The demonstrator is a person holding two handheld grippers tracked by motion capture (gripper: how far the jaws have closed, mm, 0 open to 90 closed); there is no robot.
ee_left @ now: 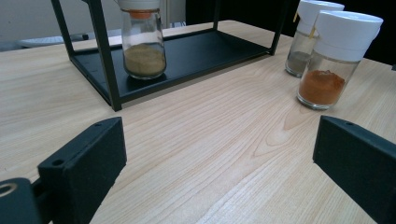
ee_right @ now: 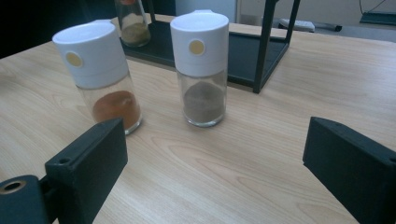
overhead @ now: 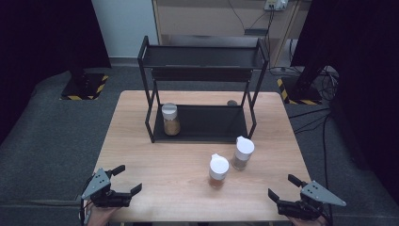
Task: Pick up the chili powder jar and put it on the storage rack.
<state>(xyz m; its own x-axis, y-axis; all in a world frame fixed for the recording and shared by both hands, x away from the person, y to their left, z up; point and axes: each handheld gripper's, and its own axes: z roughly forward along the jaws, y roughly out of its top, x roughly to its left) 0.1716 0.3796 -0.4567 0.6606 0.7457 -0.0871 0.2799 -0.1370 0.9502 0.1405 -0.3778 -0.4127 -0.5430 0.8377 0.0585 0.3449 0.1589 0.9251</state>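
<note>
Two white-capped glass spice jars stand on the wooden table (overhead: 141, 155): one with orange powder (overhead: 219, 171) (ee_left: 332, 60) (ee_right: 103, 77) and one with grey-brown powder (overhead: 243, 154) (ee_left: 306, 39) (ee_right: 201, 70). A third jar with tan powder (overhead: 170, 119) (ee_left: 143, 43) (ee_right: 132, 18) stands on the bottom shelf of a black two-tier rack (overhead: 202, 89), at its left end. My left gripper (overhead: 128, 179) (ee_left: 219, 163) is open near the front left corner. My right gripper (overhead: 283, 187) (ee_right: 215, 163) is open near the front right corner. Both hold nothing.
The rack's top shelf (overhead: 202, 56) carries nothing. A small dark round object (overhead: 231, 102) lies on the table behind the rack. Black stands with hazard-striped bases (overhead: 84, 87) and cables (overhead: 320, 80) sit on the grey floor beyond the table.
</note>
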